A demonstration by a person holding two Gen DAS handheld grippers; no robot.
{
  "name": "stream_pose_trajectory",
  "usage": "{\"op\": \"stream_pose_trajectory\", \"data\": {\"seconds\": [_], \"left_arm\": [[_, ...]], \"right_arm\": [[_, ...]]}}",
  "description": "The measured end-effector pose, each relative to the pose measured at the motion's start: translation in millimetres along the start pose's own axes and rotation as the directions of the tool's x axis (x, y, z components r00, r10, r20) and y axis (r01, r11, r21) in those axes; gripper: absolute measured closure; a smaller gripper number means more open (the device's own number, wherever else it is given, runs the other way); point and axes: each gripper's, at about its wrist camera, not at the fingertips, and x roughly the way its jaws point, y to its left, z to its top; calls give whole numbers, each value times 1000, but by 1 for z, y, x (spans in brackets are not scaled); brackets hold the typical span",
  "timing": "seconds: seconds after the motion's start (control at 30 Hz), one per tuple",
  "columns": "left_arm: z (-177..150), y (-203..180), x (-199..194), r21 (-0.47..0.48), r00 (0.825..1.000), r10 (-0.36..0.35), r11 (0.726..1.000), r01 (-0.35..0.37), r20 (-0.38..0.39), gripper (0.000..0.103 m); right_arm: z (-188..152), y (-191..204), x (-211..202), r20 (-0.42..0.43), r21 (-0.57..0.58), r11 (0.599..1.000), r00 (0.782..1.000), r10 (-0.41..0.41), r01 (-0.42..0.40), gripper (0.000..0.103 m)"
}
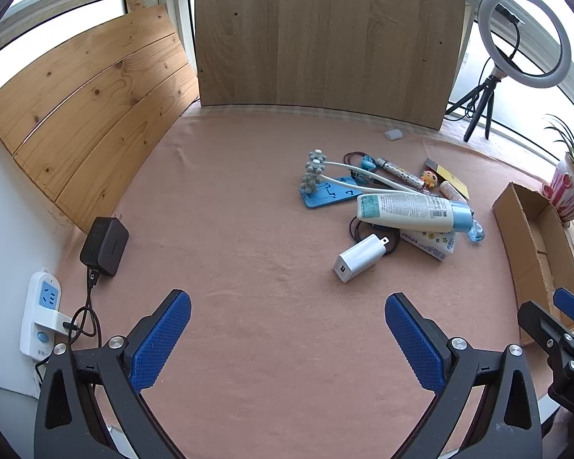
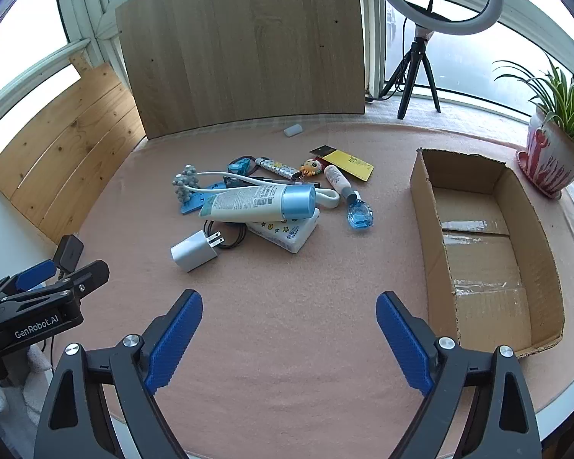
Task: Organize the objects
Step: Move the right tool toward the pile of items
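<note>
Clutter sits heaped toward the middle of the table (image 2: 287, 306), which is covered with a pink cloth. Both tools hang above the table's near edge with their blue-padded jaws spread wide and nothing between them: the left gripper (image 1: 287, 340) and the right gripper (image 2: 289, 338). Nearest the grippers lies a white charger (image 2: 195, 250), prongs pointing toward the pile, just beside a coil of black cable (image 2: 233, 235). Behind it a white lotion bottle with a blue cap (image 2: 260, 202) lies on its side across a white tissue pack (image 2: 287, 233) printed with stars. A blue phone stand (image 1: 327, 195) lies flat at the far left of the heap, with a grey-beaded massager (image 1: 313, 172) resting on it. A clear blue clip (image 2: 359, 216), a small white tube (image 2: 338, 179), an orange toy figure (image 2: 312, 166) and a yellow card (image 2: 350, 164) lie on the heap's right side. An open cardboard box (image 2: 424, 229) stands near the table's right edge, well apart from the pile. A black adapter (image 1: 105, 246) lies by the left edge, beside a white power strip (image 1: 40, 317).
</note>
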Motion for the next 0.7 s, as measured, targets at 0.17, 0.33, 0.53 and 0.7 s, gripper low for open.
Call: {"op": "stream_pose_trajectory", "data": {"seconds": [0.17, 0.33, 0.53, 0.7], "left_arm": [[0, -2, 0, 2, 1000, 1, 1000, -1, 3, 0], [-1, -3, -1, 6, 1000, 11, 1000, -11, 5, 0], [-4, -4, 0, 7, 1000, 22, 1000, -22, 4, 0], [-5, -3, 4, 4, 999, 34, 999, -34, -1, 0]], "right_arm": [[1, -3, -1, 2, 3, 1000, 1000, -4, 4, 15], [0, -4, -2, 14, -4, 1000, 1000, -9, 9, 15], [1, -9, -2, 17, 15, 1000, 1000, -10, 9, 15], [5, -13, 0, 15, 7, 1000, 1000, 1, -1, 15]]}}
